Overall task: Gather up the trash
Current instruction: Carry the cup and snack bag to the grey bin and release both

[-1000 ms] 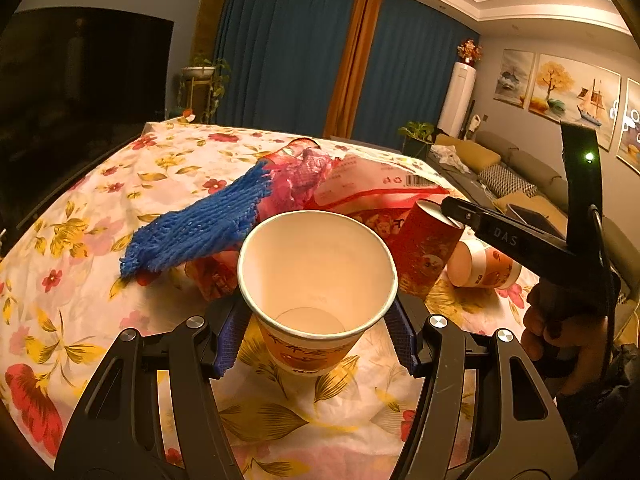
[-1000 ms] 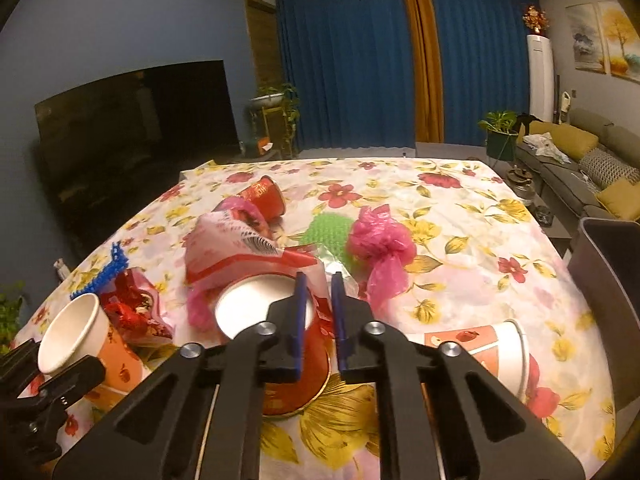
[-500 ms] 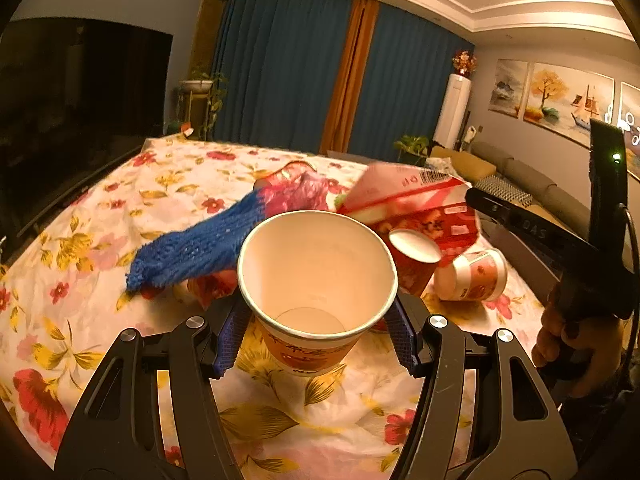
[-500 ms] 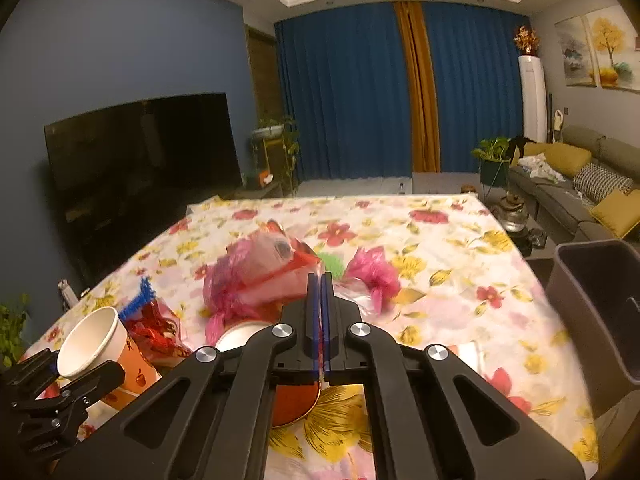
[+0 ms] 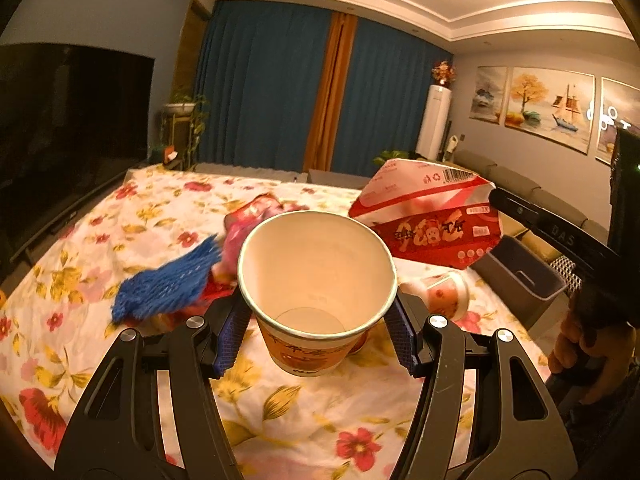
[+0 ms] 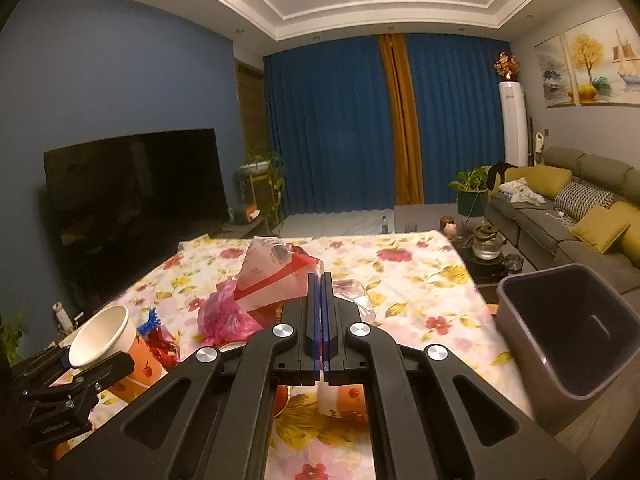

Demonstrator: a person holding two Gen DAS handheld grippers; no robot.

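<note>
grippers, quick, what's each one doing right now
Left gripper: closed on the paper cup.
Right gripper: closed, pinching the red and white snack bag, lifted off the table.

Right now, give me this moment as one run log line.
left hand-held gripper: shut on paper cup | right hand-held gripper: shut on red-and-white wrapper, lifted | grey bin: beside table, open

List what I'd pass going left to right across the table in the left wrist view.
Blue netting → paper cup held in the left tool → red and white wrapper lifted by the right tool → grey bin past the table edge.
</note>
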